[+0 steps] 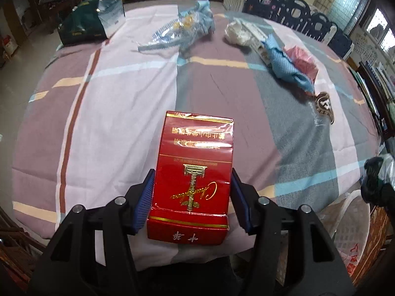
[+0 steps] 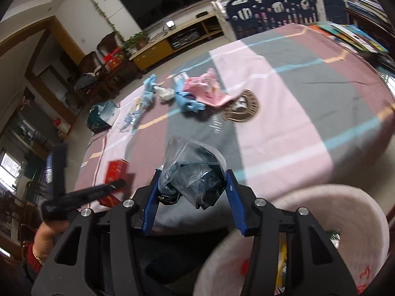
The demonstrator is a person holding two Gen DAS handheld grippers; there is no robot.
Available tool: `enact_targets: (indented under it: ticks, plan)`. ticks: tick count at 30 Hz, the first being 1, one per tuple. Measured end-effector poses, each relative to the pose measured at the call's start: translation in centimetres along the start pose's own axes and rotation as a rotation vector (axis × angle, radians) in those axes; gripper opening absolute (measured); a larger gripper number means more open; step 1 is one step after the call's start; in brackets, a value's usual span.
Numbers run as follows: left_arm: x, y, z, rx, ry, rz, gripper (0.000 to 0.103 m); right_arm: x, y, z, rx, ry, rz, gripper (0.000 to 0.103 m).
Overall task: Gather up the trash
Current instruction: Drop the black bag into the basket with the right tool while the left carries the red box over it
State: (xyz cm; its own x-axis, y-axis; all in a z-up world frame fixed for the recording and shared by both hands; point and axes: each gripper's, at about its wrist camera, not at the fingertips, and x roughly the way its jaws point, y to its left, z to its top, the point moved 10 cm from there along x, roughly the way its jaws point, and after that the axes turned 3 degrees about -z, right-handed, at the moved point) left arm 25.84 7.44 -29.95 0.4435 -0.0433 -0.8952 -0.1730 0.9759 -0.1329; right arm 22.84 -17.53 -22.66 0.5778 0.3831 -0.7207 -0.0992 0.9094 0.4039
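Note:
A red cigarette box (image 1: 192,172) stands at the near edge of the cloth-covered table (image 1: 118,113). My left gripper (image 1: 192,172) is shut on it, one blue pad pressed against each side. The right wrist view shows the same box (image 2: 116,172) and the left gripper (image 2: 108,187) from the side, with a person's hand (image 2: 44,234) holding the gripper. My right gripper (image 2: 193,172) is shut on a crumpled clear plastic bag with dark contents (image 2: 195,180), held above the table's near edge. That bundle also shows at the right edge of the left wrist view (image 1: 377,177).
More litter lies across the far half of the table: a blue-and-clear wrapper (image 1: 182,29), a white wad (image 1: 237,33), crumpled blue material (image 1: 286,69), a pink bag (image 1: 305,60) and a round brown-and-white wrapper (image 1: 323,107). A dark green bag (image 1: 86,24) sits far left. A white plastic bag (image 2: 321,222) hangs open near right.

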Motion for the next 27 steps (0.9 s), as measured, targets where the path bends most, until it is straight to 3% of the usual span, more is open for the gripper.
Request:
enact_targets:
  ticks: [8, 12, 16, 22, 27]
  plan:
    - [-9.2, -4.1, -1.7, 0.063, -0.186, -0.038, 0.058, -5.3, -5.0, -1.6, 0.073, -0.045, -0.076, 0.051]
    - [-13.7, -7.9, -2.1, 0.128, -0.265, -0.103, 0.058, -8.0, -6.3, -2.5, 0.032, -0.055, -0.145, 0.051]
    - [-16.6, -12.2, -2.9, 0.188, -0.308, -0.183, 0.058, -8.9, -8.3, -5.0, 0.007, -0.008, -0.217, 0.052]
    - [-17.8, -18.3, -5.4, 0.297, -0.278, -0.292, 0.058, -8.5, -11.4, -9.4, 0.05, 0.112, -0.258, 0.063]
    - [-16.2, -22.0, -8.2, 0.381, -0.201, -0.336, 0.058, -11.8, -14.0, -7.2, 0.178, -0.015, -0.295, 0.069]
